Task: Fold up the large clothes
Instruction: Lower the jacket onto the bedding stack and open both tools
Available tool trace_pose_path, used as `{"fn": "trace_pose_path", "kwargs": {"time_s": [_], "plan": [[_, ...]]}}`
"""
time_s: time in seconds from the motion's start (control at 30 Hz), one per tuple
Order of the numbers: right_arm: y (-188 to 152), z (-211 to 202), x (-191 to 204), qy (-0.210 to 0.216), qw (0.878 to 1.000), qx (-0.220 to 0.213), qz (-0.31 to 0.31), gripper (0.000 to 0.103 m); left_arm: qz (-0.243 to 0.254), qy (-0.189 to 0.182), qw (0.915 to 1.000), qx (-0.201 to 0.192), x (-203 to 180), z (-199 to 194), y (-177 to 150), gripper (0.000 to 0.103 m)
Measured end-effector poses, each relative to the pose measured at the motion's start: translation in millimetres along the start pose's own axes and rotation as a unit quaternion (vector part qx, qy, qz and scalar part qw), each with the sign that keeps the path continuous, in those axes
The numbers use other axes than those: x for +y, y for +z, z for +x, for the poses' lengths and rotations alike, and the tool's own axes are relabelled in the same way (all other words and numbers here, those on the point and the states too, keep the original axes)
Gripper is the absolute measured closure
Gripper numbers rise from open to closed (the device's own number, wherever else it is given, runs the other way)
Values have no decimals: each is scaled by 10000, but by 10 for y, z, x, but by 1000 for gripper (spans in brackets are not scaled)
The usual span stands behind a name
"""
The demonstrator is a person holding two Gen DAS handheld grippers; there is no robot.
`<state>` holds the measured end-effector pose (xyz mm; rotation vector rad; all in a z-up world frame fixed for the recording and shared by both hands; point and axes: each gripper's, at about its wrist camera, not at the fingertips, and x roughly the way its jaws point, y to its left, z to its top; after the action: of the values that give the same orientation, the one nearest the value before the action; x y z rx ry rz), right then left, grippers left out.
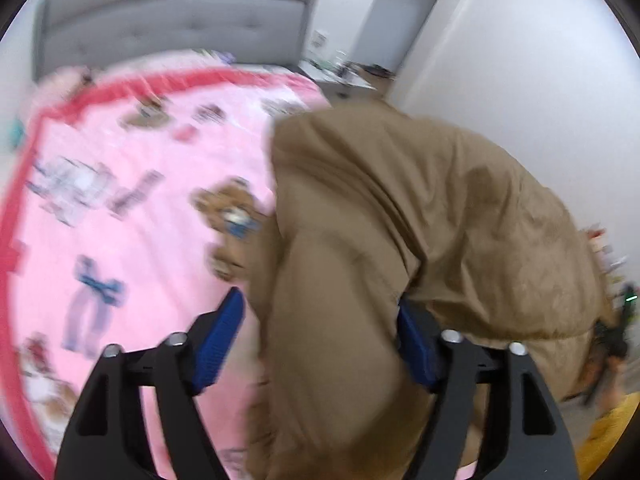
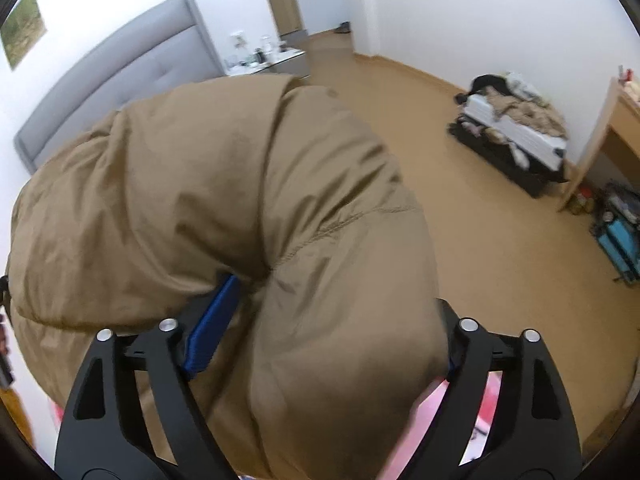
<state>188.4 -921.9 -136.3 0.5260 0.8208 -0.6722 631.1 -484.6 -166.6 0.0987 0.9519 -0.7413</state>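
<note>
Up close in the left wrist view, the left hand-held gripper point(image 1: 320, 344) has its jaws spread wide. A thick fold of the tan puffer jacket point(image 1: 400, 216) bulges between its blue pads point(image 1: 220, 344). The pad nearer the pink bedspread point(image 1: 120, 200) stands clear of the cloth with pink showing beside it, while the other pad is half buried under an overhanging fold, so whether it presses on the cloth I cannot tell. The jacket lies bunched on the bed, on the side of the bedspread away from its red border, and the grey headboard point(image 1: 180, 28) rises beyond the bedspread's far end.

Over in the right wrist view, the right hand-held gripper point(image 2: 320, 340) is likewise opened wide around a bulk of the same jacket point(image 2: 220, 184). One blue pad point(image 2: 212, 332) lies against a crease of the cloth; the other pad is almost wholly hidden behind the fabric. The jacket fills the space in front of the headboard point(image 2: 132, 60), and a strip of bedspread point(image 2: 432, 404) shows beneath its lower edge.
</note>
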Motion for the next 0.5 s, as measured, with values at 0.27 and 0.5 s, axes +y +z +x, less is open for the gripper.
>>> {"fn": "trace_pose_path", "kwargs": {"time_s": [0.27,0.5], "plan": [[12,-629,-101,-140,9910,-1330,6,13,1238,674,9762,-1650,-916,-827,-116,5],[-146,-1327,689,46,9788,-1789,-998,8,1810,1214,9577,-1881,-2035,-1122,-302,5]]}}
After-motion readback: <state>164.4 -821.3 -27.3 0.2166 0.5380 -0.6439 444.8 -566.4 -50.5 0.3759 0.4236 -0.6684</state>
